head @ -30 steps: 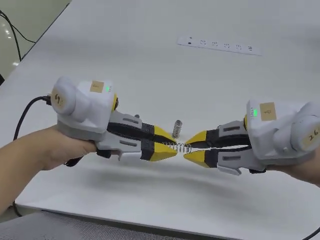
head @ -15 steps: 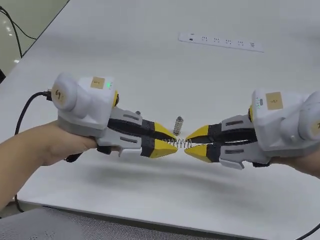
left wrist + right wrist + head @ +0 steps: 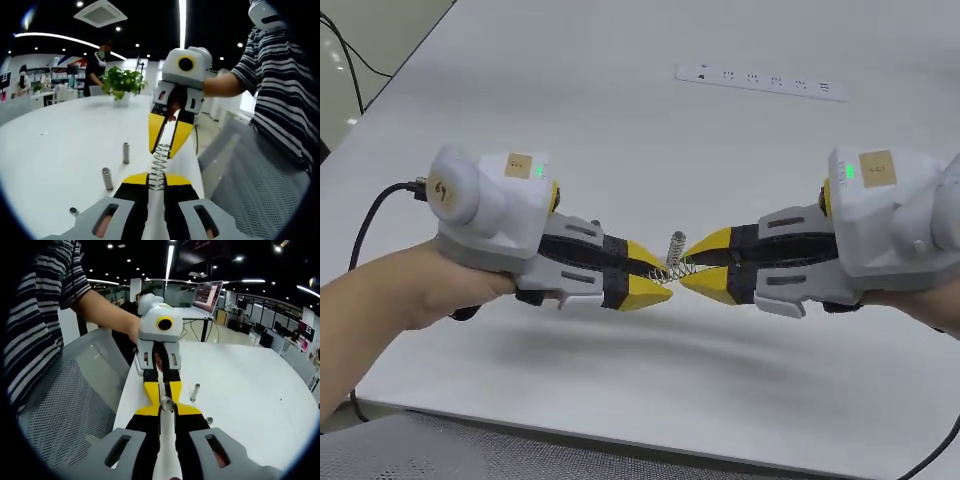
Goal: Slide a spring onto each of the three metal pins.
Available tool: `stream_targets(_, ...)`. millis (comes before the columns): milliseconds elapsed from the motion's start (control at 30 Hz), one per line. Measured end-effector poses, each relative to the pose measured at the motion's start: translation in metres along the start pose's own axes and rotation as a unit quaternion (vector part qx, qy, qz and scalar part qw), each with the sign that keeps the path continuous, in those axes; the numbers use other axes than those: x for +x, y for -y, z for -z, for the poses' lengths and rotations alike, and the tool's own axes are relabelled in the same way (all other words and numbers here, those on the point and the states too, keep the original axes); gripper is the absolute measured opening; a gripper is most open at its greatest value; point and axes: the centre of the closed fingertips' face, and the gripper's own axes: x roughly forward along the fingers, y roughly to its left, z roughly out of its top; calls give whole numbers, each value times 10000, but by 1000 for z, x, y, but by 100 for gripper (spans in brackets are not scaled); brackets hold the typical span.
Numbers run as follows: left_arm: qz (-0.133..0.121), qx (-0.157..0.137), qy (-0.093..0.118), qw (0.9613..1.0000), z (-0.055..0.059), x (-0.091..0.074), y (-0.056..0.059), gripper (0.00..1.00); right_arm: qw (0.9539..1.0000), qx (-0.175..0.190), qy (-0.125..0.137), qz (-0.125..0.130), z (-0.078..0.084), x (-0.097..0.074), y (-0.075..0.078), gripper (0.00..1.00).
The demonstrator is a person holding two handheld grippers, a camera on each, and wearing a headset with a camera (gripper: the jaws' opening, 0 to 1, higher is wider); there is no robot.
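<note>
Closer together than half a second ago, the left gripper point(image 3: 658, 282) and right gripper point(image 3: 686, 272) meet almost tip to tip above the near part of the white table point(image 3: 620, 120). Each is clamped on one end of the spring point(image 3: 673, 270), which sits squeezed short between them. Just beyond the tips a metal pin point(image 3: 676, 245) stands upright on the table. A power strip point(image 3: 760, 80) lies at the far right.
</note>
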Motion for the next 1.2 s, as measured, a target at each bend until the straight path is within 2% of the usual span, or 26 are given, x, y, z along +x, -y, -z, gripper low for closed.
stream_targets(233,-122,129,-189,9997,7,1,-3,3,9998,-189,-81,32,-2,10,-2,7)
stream_targets(367,-127,153,-211,9996,7,2,-2,3,9998,-165,80,49,-11,16,-2,7)
stream_targets(600,-140,161,-227,9995,6,3,-1,3,9993,-323,122,124,-15,22,-1,7)
stream_targets(900,-203,142,-255,9994,7,-6,-1,3,9991,-383,149,117,-19,24,-2,7)
stream_targets(1200,-322,-9,-195,9993,7,-12,-6,6,9983,-581,34,98,-22,26,-2,7)
